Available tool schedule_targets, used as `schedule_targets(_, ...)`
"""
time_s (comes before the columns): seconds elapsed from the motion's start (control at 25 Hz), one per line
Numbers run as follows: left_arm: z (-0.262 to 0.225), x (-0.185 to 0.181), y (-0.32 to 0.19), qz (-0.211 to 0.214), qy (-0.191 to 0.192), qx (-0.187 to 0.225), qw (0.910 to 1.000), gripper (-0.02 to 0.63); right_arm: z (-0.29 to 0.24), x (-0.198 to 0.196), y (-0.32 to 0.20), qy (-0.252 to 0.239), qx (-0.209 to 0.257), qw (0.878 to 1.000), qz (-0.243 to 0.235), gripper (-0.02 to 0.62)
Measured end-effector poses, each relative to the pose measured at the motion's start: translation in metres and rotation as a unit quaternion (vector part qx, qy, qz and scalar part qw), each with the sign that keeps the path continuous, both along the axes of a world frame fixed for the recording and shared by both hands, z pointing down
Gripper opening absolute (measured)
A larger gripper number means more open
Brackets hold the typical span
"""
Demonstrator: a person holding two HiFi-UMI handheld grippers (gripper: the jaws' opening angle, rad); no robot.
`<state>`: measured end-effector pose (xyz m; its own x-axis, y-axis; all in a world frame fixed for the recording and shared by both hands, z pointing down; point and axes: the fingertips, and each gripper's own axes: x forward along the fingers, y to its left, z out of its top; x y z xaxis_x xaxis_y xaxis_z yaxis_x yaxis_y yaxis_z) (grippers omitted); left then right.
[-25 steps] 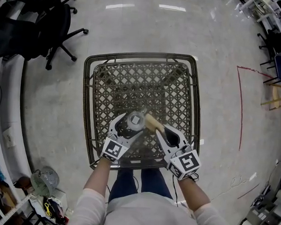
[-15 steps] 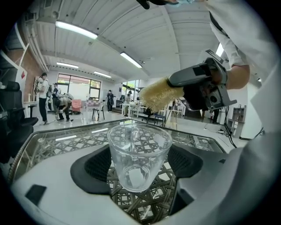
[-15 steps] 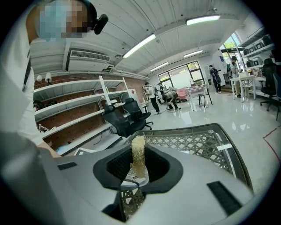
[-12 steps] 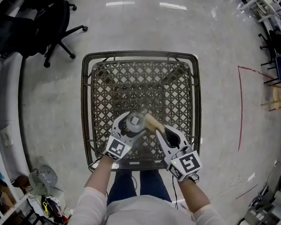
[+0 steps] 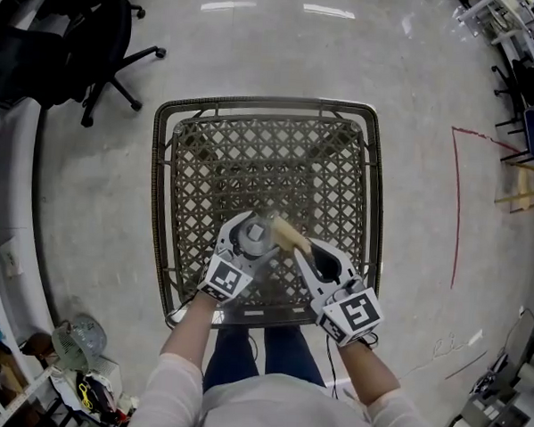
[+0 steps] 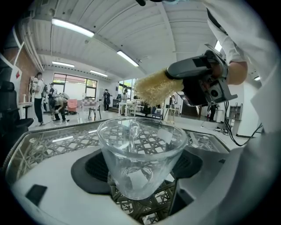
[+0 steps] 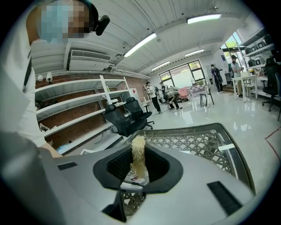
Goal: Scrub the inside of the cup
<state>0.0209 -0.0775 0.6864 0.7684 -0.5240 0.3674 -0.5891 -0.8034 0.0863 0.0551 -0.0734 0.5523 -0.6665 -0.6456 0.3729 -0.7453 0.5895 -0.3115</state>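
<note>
A clear glass cup (image 5: 254, 238) sits between the jaws of my left gripper (image 5: 245, 243), held over the near part of the wicker table (image 5: 191, 160). In the left gripper view the cup (image 6: 139, 154) fills the centre with its mouth up, and the left gripper (image 6: 140, 173) is shut on its walls. My right gripper (image 5: 311, 252) is shut on a tan loofah scrubber (image 5: 286, 233), whose tip lies at the cup's right rim. From the left gripper the scrubber (image 6: 156, 88) hangs just above the rim. In the right gripper view the scrubber (image 7: 138, 154) stands in the right gripper (image 7: 137, 169).
The table has a raised dark rim (image 5: 375, 187) all round. A black office chair (image 5: 89, 38) stands at the far left and a small fan (image 5: 78, 341) lies on the floor near left. A red line (image 5: 458, 200) marks the floor at right.
Both grippers, with cup and scrubber, have drifted slightly toward the table's near edge. The scrubber stays at the cup's right rim.
</note>
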Motion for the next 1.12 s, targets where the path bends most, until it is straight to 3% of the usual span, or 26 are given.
schedule_targets(0.84,0.004,-0.001,0.002,-0.008,-0.019,-0.02,0.9996,0.383,-0.006,-0.007,0.001,-0.008,0.0,1.0,-0.019,0.089)
schedule_targets(1.12,-0.016,-0.006,0.003,-0.004,-0.022,-0.013,0.9997,0.383,-0.017,-0.011,0.005,-0.013,0.004,1.0,-0.027,0.089)
